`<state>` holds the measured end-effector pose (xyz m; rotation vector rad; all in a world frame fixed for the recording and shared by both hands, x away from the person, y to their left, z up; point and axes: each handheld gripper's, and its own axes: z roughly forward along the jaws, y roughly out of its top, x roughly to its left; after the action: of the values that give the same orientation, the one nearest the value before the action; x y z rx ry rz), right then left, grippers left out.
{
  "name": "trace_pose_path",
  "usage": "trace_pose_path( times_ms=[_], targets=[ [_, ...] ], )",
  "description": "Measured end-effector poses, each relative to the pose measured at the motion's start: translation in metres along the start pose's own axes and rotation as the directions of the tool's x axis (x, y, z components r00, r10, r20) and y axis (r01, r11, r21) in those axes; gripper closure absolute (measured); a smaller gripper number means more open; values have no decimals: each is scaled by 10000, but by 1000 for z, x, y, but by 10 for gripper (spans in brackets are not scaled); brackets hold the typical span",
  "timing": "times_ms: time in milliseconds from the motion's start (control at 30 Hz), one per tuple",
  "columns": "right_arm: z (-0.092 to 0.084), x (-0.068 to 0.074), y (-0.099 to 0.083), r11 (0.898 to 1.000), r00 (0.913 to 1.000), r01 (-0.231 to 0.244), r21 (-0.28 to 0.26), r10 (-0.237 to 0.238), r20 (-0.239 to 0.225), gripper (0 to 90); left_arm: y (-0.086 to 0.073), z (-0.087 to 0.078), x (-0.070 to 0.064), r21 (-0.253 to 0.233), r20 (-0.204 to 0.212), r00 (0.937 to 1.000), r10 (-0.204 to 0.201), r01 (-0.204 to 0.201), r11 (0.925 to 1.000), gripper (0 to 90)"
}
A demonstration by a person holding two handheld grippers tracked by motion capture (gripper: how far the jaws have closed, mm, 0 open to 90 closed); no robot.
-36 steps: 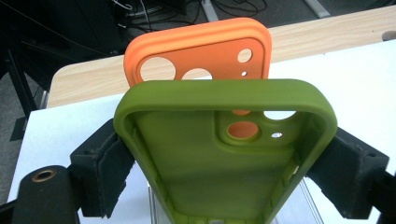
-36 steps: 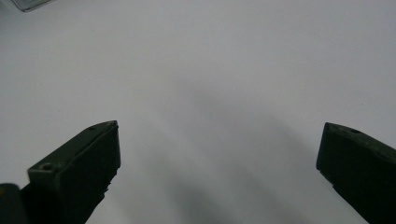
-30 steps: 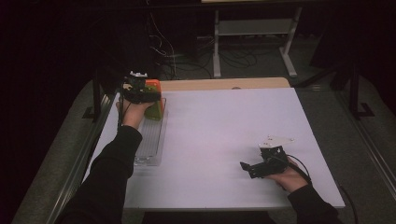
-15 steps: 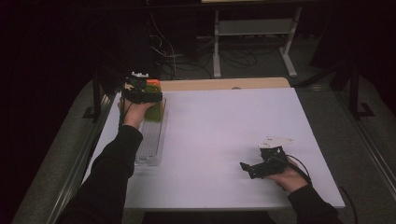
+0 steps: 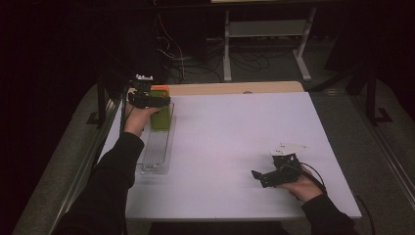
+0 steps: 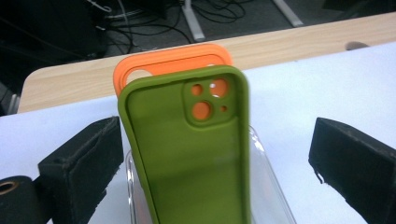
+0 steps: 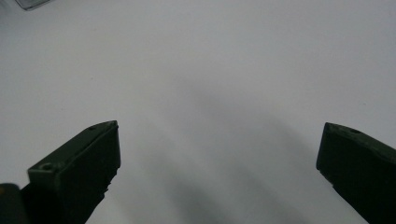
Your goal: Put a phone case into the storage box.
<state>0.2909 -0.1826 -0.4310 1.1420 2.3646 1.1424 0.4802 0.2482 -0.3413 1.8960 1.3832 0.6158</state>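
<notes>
Jaws of left hand-held gripper just opened off green case.

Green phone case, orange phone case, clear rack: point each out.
green phone case [image 6: 191,158], left gripper view, middle of its back panel
orange phone case [image 6: 173,63], left gripper view, top edge behind the green one
clear rack [image 5: 155,147], high view, ribbed base

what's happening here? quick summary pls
A person works at a white table with a claw in each hand. The left claw sits at the far end of a clear rack, where a green phone case stands upright in front of an orange phone case. Its jaws have just been opening and now stand apart on both sides of the green case, not touching it. The right claw is open over bare table.
</notes>
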Motion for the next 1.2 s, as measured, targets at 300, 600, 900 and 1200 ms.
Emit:
trace_pose_path(
  times_ms=[300, 600, 900, 1200],
  targets=[
    [0, 1, 0, 10000, 10000, 24, 42, -24, -26, 0, -3, -29, -9, 34, 1312, 9873, 895, -907, 9959, 25],
    [0, 2, 0, 10000, 10000, -30, 44, 30, -26, 0, -18, -61, -27, -281, 2624, 9486, 1771, -1759, 9840, 25],
    [-1, 2, 1, 10000, 10000, 35, 28, -34, -72, 0, -49, -85, -37, -605, 3204, 9108, 2605, -2547, 9651, 26],
    [-4, 4, 2, 9998, 9998, 45, -167, -48, -191, 0, -94, -98, -39, -921, 3697, 8828, 2899, -2756, 9568, 26]
  ],
)
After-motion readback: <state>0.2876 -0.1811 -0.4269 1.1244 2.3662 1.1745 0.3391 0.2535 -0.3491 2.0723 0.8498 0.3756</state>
